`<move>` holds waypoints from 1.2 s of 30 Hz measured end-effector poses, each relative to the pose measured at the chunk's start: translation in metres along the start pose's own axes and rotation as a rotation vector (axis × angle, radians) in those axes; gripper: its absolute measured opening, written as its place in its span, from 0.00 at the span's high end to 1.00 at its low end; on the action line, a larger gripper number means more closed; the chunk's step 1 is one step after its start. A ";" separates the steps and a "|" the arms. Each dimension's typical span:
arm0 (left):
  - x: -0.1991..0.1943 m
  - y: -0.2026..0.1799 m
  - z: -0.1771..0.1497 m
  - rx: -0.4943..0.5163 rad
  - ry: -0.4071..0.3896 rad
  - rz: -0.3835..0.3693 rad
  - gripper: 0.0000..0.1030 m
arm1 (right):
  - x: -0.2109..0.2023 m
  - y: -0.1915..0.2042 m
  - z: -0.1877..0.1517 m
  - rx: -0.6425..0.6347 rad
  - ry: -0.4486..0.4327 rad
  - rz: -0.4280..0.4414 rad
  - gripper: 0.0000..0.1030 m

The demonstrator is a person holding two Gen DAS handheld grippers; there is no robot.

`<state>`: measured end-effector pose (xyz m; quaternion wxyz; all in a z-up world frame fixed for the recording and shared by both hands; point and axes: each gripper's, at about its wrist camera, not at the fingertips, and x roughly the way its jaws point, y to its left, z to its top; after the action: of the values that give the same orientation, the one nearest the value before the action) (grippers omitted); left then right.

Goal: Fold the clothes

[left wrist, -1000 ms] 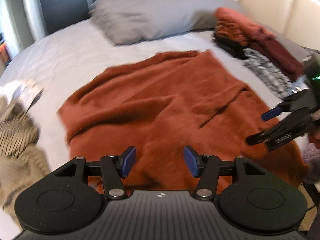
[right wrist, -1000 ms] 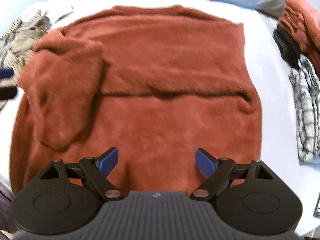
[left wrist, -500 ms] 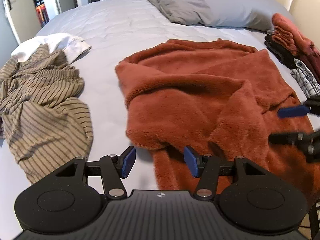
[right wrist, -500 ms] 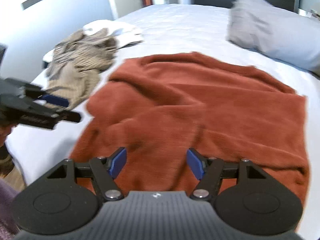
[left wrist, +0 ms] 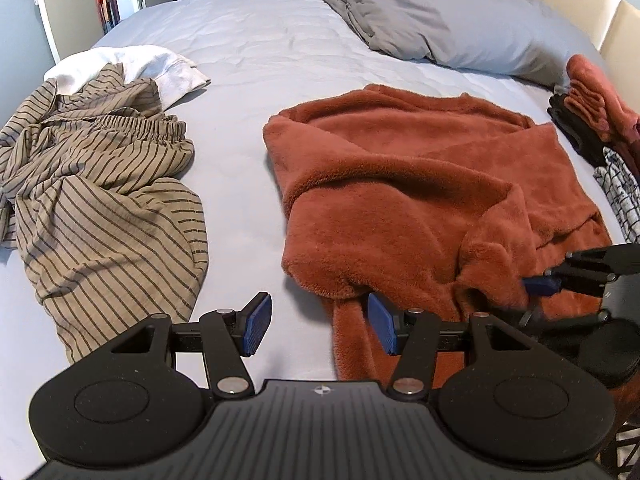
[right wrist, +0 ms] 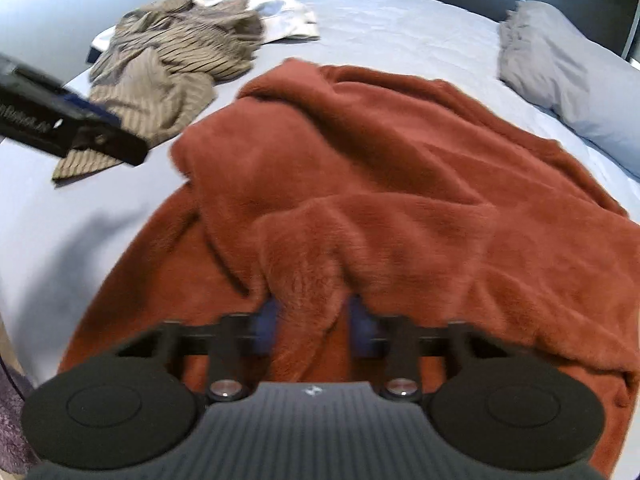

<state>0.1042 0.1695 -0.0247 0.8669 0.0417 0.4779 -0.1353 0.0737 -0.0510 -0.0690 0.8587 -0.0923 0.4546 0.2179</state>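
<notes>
- The bed (left wrist: 280,52), under a pale grey sheet, fills both views; everything else lies on it.
- A rust-red fleece garment (left wrist: 420,200) lies on the near part of the bed, partly folded over itself, with one thick flap doubled across its middle and a narrow strip trailing toward the near edge.
- A grey pillow (left wrist: 440,20) lies at the far side, beyond the fleece.
- A crumpled tan striped garment (left wrist: 100,200) lies to the left of the fleece, apart from it, with bare sheet between them.
- A white cloth (left wrist: 152,64) lies behind the striped garment, partly under it.
- A stack of folded clothes (left wrist: 592,112), rust, black and checked, sits at the right edge just beside the fleece.
- The left gripper (left wrist: 318,326) hovers over the near left corner of the fleece, its blue pads spread wide with nothing between them.
- The right gripper (right wrist: 314,322) has a raised fold of the fleece between its blue pads; the picture is blurred there, but the pads seem to press on the fold from both sides.
</notes>
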 end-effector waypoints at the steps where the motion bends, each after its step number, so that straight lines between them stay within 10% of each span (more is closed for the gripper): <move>1: -0.001 0.000 0.000 -0.002 -0.003 -0.003 0.50 | -0.006 -0.007 0.002 0.017 -0.004 0.001 0.82; 18: 0.028 -0.002 -0.009 0.064 0.032 0.015 0.50 | -0.155 -0.144 0.116 0.179 -0.338 -0.196 0.86; 29: 0.050 -0.030 -0.003 0.177 -0.066 0.009 0.50 | -0.071 -0.204 0.048 0.350 -0.072 -0.318 0.59; 36: 0.066 -0.047 0.005 0.252 -0.117 0.054 0.50 | -0.054 -0.147 0.035 0.239 -0.080 -0.080 0.67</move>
<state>0.1286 0.1108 -0.0745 0.8844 0.1552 0.4045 -0.1733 0.1407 -0.1848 -0.0104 0.8890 0.0013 0.4388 0.1310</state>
